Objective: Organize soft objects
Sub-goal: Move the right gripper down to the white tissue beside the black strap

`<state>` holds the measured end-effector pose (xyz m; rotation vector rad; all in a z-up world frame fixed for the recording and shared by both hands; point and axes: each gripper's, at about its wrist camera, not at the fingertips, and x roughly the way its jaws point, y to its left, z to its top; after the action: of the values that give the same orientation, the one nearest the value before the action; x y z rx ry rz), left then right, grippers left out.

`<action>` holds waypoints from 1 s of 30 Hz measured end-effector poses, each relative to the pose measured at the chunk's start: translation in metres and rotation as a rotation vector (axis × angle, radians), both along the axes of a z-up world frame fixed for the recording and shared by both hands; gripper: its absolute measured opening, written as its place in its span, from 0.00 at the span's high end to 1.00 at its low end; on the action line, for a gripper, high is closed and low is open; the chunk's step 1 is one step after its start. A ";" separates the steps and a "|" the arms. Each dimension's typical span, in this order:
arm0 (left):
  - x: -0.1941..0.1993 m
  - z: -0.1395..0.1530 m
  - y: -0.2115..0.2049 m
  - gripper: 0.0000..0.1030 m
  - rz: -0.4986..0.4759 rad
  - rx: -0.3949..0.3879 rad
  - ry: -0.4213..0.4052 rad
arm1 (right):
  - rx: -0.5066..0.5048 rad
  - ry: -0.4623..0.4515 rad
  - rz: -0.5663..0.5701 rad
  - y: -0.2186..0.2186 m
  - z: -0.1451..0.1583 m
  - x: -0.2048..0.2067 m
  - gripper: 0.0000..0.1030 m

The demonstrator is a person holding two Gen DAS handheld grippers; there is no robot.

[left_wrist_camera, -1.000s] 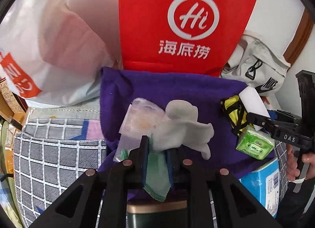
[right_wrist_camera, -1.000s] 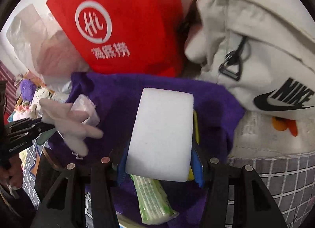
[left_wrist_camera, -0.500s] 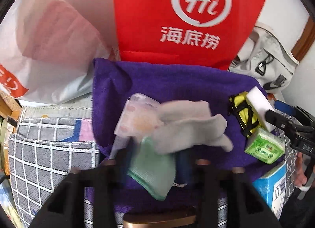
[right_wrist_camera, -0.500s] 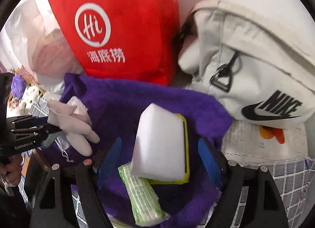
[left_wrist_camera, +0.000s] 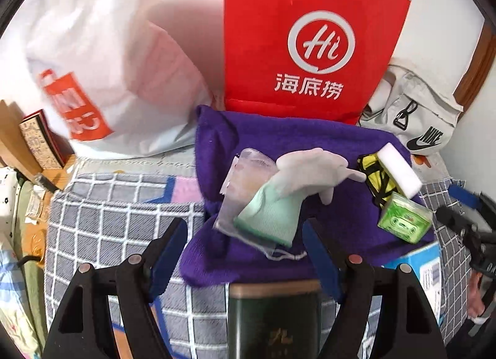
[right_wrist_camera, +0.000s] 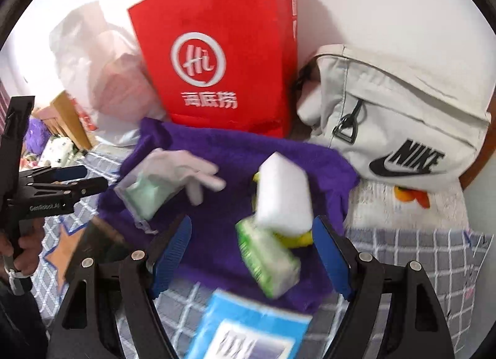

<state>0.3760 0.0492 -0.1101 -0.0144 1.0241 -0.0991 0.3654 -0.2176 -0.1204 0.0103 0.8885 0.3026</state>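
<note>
Purple towel [left_wrist_camera: 279, 148] carries everything: the glove [left_wrist_camera: 288, 185] lies just ahead of my left gripper [left_wrist_camera: 245, 253], over a clear pouch [left_wrist_camera: 245, 179], touching neither blue pad. Left jaws are wide apart, holding nothing. Right gripper [right_wrist_camera: 251, 253] is also spread wide; the white sponge [right_wrist_camera: 283, 194] sits between and ahead of its fingers, leaning on a yellow item [right_wrist_camera: 294, 238] and the green tissue pack [right_wrist_camera: 266, 259], free of the pads. A second ago my left was clamped on the glove cuff and my right on the sponge; both are now released and both grippers sit further back. Around: red paper bag [left_wrist_camera: 310, 48] standing behind the towel, white plastic bag [left_wrist_camera: 102, 58] to its left, white Nike bag [right_wrist_camera: 400, 129] on the right, blue box [right_wrist_camera: 248, 331] at the towel's near edge, dark tin [left_wrist_camera: 274, 318] directly under my left gripper.
</note>
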 end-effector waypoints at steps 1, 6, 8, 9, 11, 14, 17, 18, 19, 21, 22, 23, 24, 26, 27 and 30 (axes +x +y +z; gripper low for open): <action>-0.009 0.004 0.002 0.27 0.008 0.000 -0.012 | 0.004 0.007 0.005 0.002 0.000 -0.006 0.23; -0.043 0.017 0.006 0.27 0.012 -0.008 -0.044 | 0.048 0.034 0.002 0.006 0.002 -0.050 0.23; -0.056 0.021 0.009 0.27 0.015 -0.022 -0.048 | 0.060 0.041 0.003 0.007 0.002 -0.070 0.24; -0.062 0.023 0.010 0.27 0.013 -0.033 -0.052 | 0.060 0.039 0.000 0.007 0.003 -0.078 0.25; -0.075 0.025 0.013 0.27 0.011 -0.052 -0.058 | 0.060 0.038 0.001 0.010 0.004 -0.098 0.31; -0.091 0.024 0.019 0.27 0.016 -0.068 -0.056 | 0.066 0.054 -0.002 0.013 0.000 -0.126 0.38; -0.104 0.022 0.021 0.27 0.008 -0.077 -0.055 | 0.079 0.069 0.001 0.018 -0.006 -0.149 0.43; -0.108 0.022 0.021 0.27 0.006 -0.078 -0.055 | 0.071 0.077 0.008 0.021 -0.009 -0.158 0.45; -0.112 0.020 0.021 0.27 0.000 -0.077 -0.053 | 0.059 0.081 0.015 0.025 -0.012 -0.164 0.49; -0.117 0.017 0.020 0.27 -0.008 -0.078 -0.050 | 0.026 0.092 0.015 0.029 -0.019 -0.175 0.53; -0.120 0.015 0.020 0.27 -0.013 -0.078 -0.049 | 0.013 0.098 0.014 0.032 -0.022 -0.178 0.55; -0.123 0.013 0.020 0.27 -0.015 -0.078 -0.048 | 0.004 0.098 0.010 0.033 -0.024 -0.182 0.55; -0.125 0.011 0.021 0.27 -0.015 -0.078 -0.046 | -0.003 0.100 0.002 0.034 -0.027 -0.184 0.55; -0.130 0.006 0.024 0.27 -0.017 -0.076 -0.039 | 0.002 0.114 0.001 0.036 -0.032 -0.189 0.56; -0.132 0.003 0.025 0.27 -0.019 -0.075 -0.035 | 0.005 0.123 0.003 0.039 -0.036 -0.192 0.56; -0.139 -0.004 0.030 0.27 -0.022 -0.072 -0.026 | -0.023 0.136 0.003 0.051 -0.047 -0.198 0.56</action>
<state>0.2374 0.0792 -0.1139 -0.0674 0.9940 -0.1564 0.1679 -0.1669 -0.1673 0.0078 1.0271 0.2973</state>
